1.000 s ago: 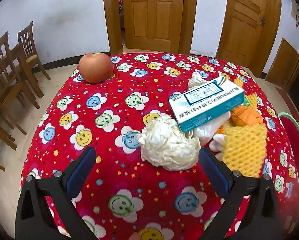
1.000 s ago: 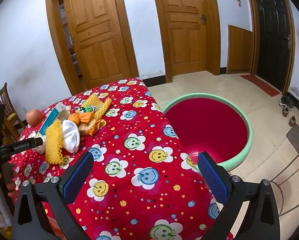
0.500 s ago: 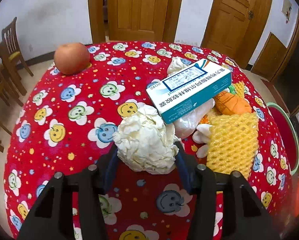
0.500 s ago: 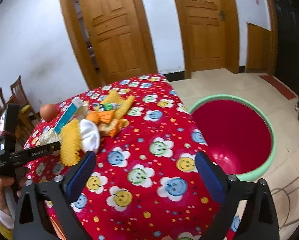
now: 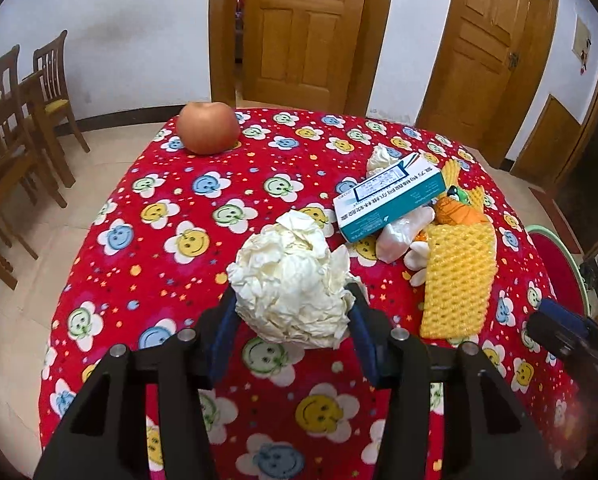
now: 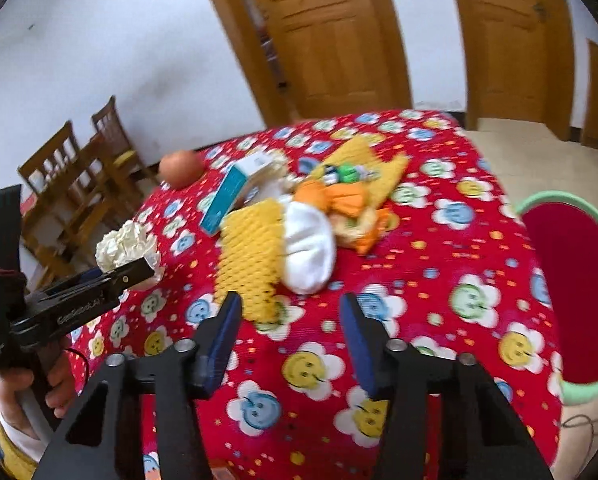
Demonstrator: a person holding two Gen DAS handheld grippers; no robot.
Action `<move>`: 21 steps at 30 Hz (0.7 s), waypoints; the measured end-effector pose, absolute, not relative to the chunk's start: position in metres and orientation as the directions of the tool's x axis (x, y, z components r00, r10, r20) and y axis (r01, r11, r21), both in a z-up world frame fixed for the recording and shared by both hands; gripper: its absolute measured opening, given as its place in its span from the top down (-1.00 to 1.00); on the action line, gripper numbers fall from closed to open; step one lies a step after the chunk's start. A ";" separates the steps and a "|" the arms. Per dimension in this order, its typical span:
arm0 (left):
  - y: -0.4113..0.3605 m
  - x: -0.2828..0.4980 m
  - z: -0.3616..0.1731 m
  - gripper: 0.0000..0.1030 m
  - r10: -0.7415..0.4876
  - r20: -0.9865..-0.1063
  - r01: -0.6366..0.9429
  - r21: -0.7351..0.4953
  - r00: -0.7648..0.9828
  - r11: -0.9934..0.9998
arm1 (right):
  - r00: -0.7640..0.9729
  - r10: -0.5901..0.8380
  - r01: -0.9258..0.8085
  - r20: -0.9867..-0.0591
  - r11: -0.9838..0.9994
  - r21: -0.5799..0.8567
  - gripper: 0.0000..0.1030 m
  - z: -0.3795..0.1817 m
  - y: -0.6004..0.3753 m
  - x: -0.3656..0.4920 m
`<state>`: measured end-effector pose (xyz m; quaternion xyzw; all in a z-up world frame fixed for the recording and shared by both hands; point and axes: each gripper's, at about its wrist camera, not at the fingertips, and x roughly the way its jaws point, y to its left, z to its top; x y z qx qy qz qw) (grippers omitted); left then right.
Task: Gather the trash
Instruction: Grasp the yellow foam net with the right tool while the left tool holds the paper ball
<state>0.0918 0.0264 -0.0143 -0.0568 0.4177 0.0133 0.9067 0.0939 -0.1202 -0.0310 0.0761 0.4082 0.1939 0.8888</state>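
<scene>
Pinching item 1: left gripper, fingers pressed against both flanks of the crumpled paper ball, which sits between the pads above the red smiley tablecloth; whether it has left the cloth cannot be told.

Item 2: right gripper, fingers spread, nothing between them, poised above the cloth.

Item 3: yellow foam net, just beyond the right gripper at 11 o'clock, long axis running near-to-far, so roughly along the fingers. The right gripper is the nearer tool; a slight leftward shift would likely bracket its near end.

Item 4: white wrapper, touching the net at 12 o'clock in the right wrist view.

Item 5: teal-and-white box, resting on other scraps, 1 o'clock from the paper ball.

Item 6: orange scraps, further back; blurred, kind uncertain.

Item 7: apple, far edge, 11 o'clock.

Item 8: green-rimmed red bin, on the floor at 3 o'clock, cut off by the frame edge; probable destination.
</scene>
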 end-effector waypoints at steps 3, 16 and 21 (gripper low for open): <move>0.029 0.088 -0.014 -0.01 -0.024 -0.757 -0.072 -0.093 0.653 0.993 | 0.556 0.435 -0.321 -0.708 0.898 0.301 0.26 -0.033 -0.109 0.101; 0.019 0.083 -0.017 -0.01 -0.001 -0.762 -0.067 -0.059 0.648 0.996 | 0.500 0.432 -0.383 -0.751 0.887 0.256 0.92 -0.046 -0.085 0.118; 0.020 0.083 -0.017 -0.01 -0.001 -0.762 -0.072 -0.063 0.648 0.995 | 0.546 0.437 -0.392 -0.715 0.887 0.242 1.00 -0.033 -0.092 0.109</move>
